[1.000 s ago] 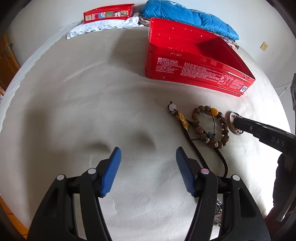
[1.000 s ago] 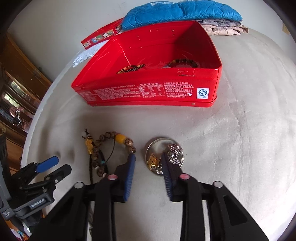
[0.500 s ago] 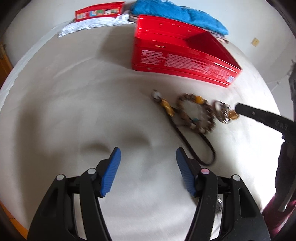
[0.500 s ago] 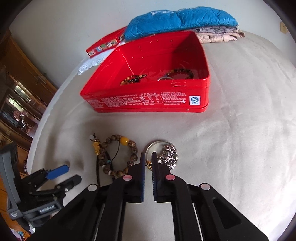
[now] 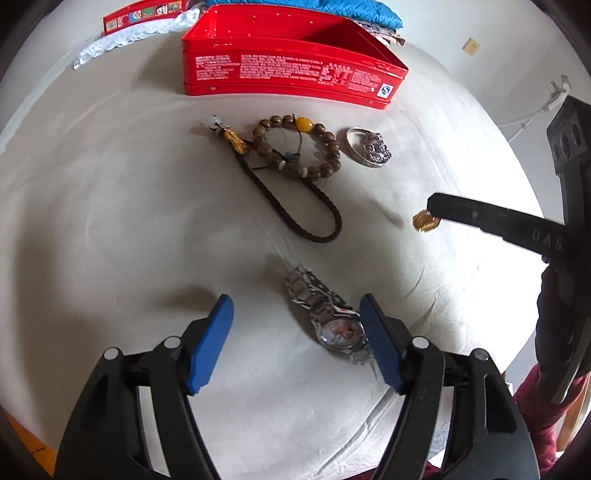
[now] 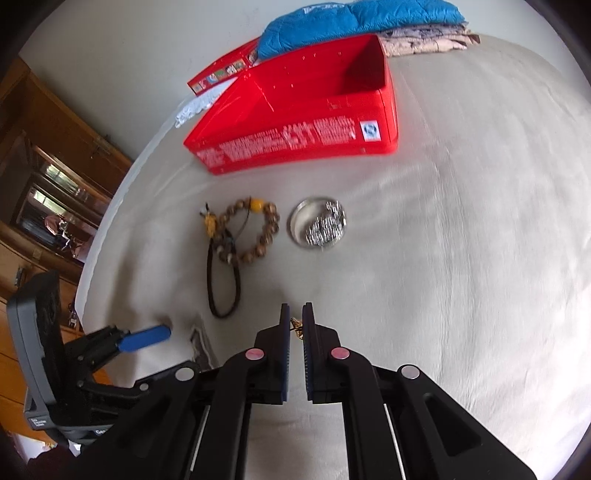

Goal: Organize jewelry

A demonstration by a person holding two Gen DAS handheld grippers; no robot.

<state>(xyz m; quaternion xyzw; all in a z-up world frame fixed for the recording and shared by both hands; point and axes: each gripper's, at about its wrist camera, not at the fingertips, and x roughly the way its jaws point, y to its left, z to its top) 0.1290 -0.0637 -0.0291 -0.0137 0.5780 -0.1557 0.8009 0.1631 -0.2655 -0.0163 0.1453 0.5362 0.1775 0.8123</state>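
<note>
My right gripper (image 6: 296, 314) is shut on a small gold charm (image 6: 297, 328), held above the cloth; the charm also shows in the left wrist view (image 5: 425, 221) at the right gripper's tip. My left gripper (image 5: 295, 332) is open and empty above a silver watch (image 5: 334, 325). On the cloth lie a wooden bead bracelet (image 5: 297, 146), a dark braided cord with a gold pendant (image 5: 291, 206) and a silver bangle with a sparkly ornament (image 5: 369, 147). The open red tin box (image 5: 288, 70) stands behind them.
A blue quilted bundle (image 6: 354, 22) and folded cloth lie behind the box. A red flat lid (image 5: 144, 14) and white lace (image 5: 129, 37) sit at the back left. A wooden cabinet (image 6: 48, 166) stands to the left of the bed.
My right gripper closed on the gold charm beside the silver bangle and drew back and up with it. The left gripper pulled back, bringing the watch into view.
</note>
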